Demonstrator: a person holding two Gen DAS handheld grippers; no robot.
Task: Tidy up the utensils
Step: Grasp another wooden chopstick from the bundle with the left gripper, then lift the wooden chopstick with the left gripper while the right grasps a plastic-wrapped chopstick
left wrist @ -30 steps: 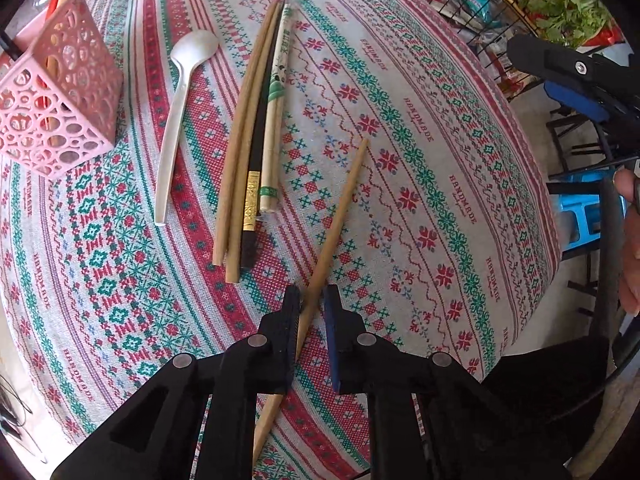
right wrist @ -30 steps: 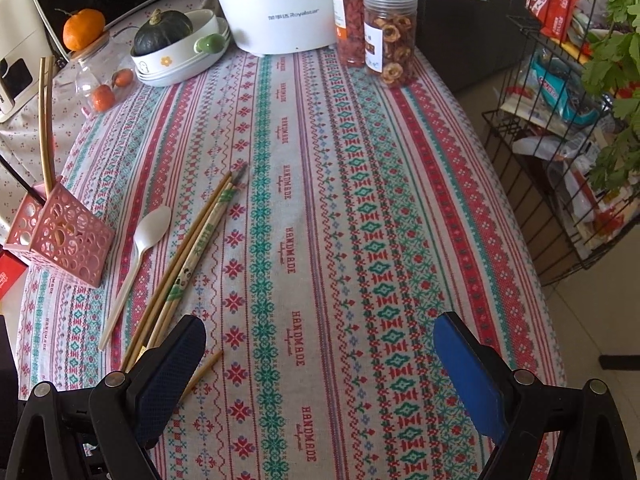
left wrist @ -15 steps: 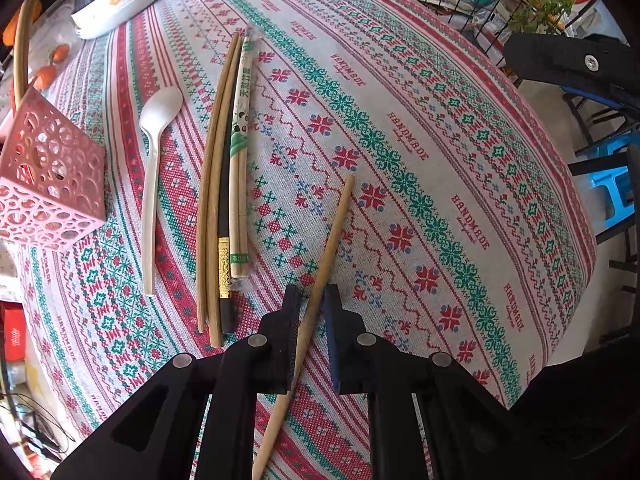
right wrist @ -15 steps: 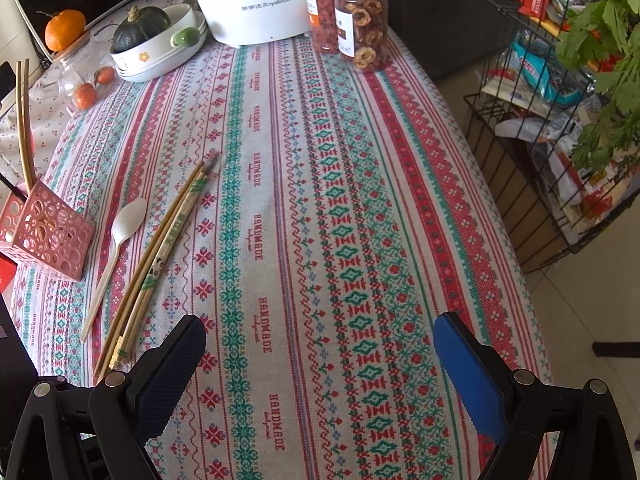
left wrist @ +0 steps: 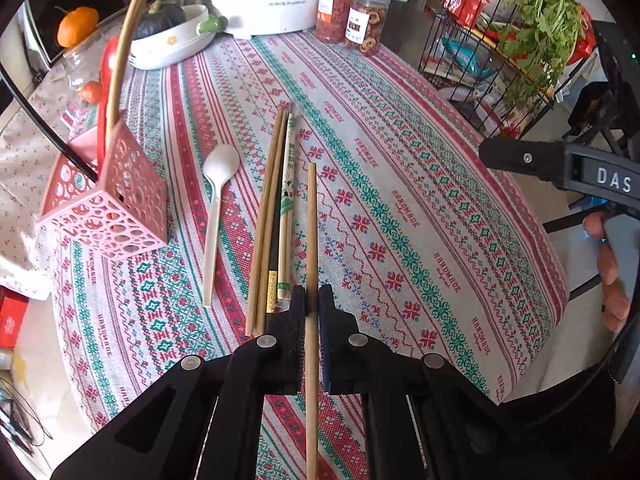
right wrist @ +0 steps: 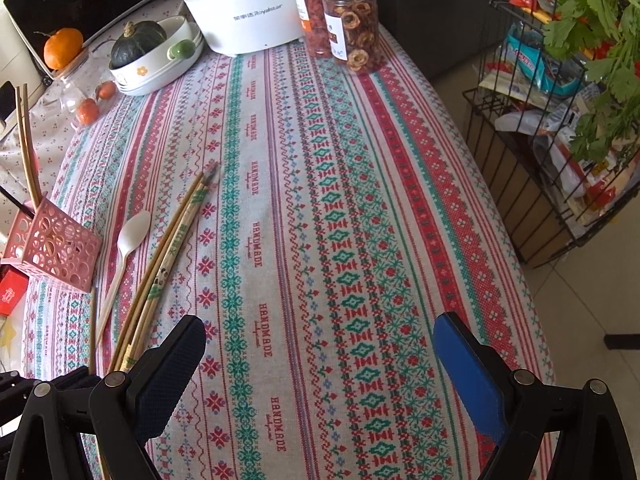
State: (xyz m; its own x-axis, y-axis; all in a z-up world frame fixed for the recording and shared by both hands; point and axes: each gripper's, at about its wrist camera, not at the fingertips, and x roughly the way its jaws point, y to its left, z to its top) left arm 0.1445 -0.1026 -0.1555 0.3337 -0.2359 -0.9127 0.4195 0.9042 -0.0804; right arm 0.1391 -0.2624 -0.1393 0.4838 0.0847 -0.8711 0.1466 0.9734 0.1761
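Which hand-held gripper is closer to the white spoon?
Left. The left hand-held gripper, shut on a wooden chopstick, sits just past the chopstick bundle from the white spoon. The right hand-held gripper hangs open farther right, empty.

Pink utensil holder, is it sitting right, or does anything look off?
The pink utensil holder looks tipped, leaning on one edge rather than flat on the tablecloth, chopsticks slanting out. Nothing is spilled or visibly damaged.
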